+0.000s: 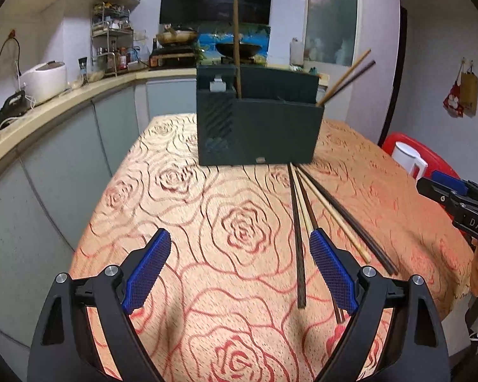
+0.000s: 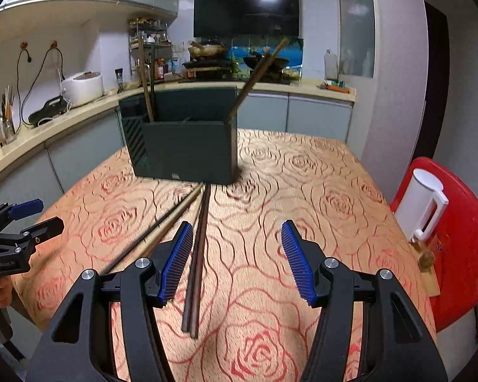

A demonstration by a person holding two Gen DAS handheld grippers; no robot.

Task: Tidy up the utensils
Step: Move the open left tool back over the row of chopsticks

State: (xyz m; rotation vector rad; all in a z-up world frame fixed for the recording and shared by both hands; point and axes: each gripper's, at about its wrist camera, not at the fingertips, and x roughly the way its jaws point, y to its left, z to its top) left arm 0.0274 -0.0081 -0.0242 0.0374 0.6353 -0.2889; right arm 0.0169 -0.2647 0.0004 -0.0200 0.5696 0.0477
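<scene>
Three chopsticks already standing in holder (image 1: 258,127) at far end of table (image 1: 181,197). Loose chopsticks (image 2: 196,254) still flat near it. Left gripper (image 1: 239,267) and right gripper (image 2: 237,259) both agape, empty.

"DAS" in white on the right gripper (image 1: 443,187) body, right of the left tongs; rest cut off.

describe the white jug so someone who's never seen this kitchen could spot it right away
Start at the table with the rose-patterned cloth. Beside its right edge in the right wrist view stands a red plastic chair. The white jug stands upright on its seat, the only white thing there, with a handle on its side.
</scene>
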